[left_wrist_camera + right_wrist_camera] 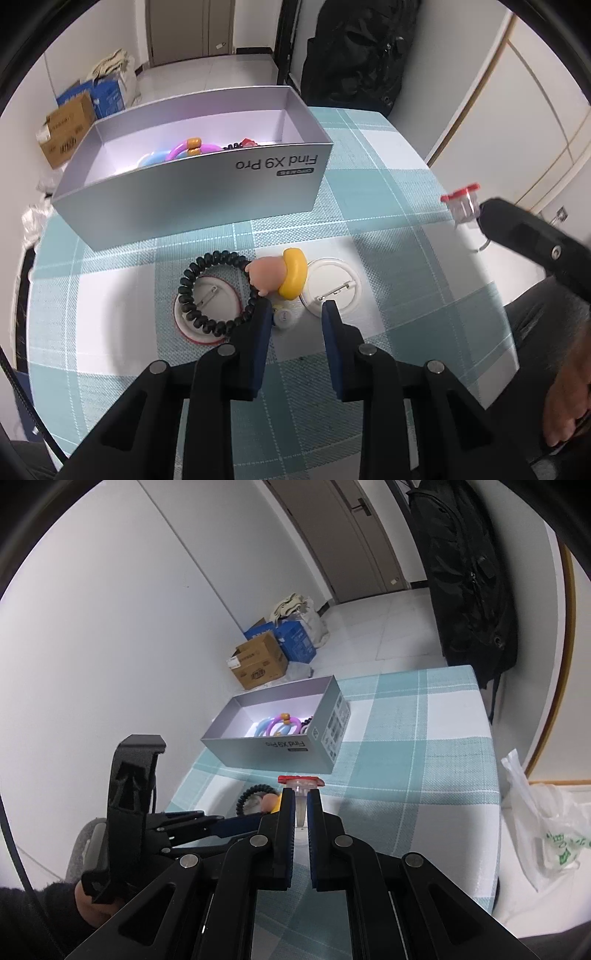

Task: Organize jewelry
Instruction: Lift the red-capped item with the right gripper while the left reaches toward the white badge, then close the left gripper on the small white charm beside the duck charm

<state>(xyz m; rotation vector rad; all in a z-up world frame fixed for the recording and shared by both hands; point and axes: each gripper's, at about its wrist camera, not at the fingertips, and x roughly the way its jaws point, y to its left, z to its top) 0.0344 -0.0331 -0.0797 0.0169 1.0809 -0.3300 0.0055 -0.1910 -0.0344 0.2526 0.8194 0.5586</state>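
My left gripper (pixel 295 314) is open, low over the table, its fingertips either side of a small white charm (pixel 285 317). Just beyond lie a black spiral hair tie (pixel 214 291) on a round pin badge (pixel 207 314), a pink and yellow figurine (pixel 280 275), and a second white pin badge (pixel 332 286). My right gripper (pixel 301 805) is shut on a clear hair clip with a red top (pixel 301 786), held above the table; the clip also shows in the left wrist view (pixel 463 203). The silver box (pixel 192 192) holds coloured rings (pixel 181 151).
The teal plaid tablecloth (pixel 369 206) covers the table. A black bag (pixel 354 51) hangs behind the far edge. Cardboard and blue boxes (pixel 74 122) sit on the floor at left. A white plastic bag (pixel 539 827) lies off the table's right side.
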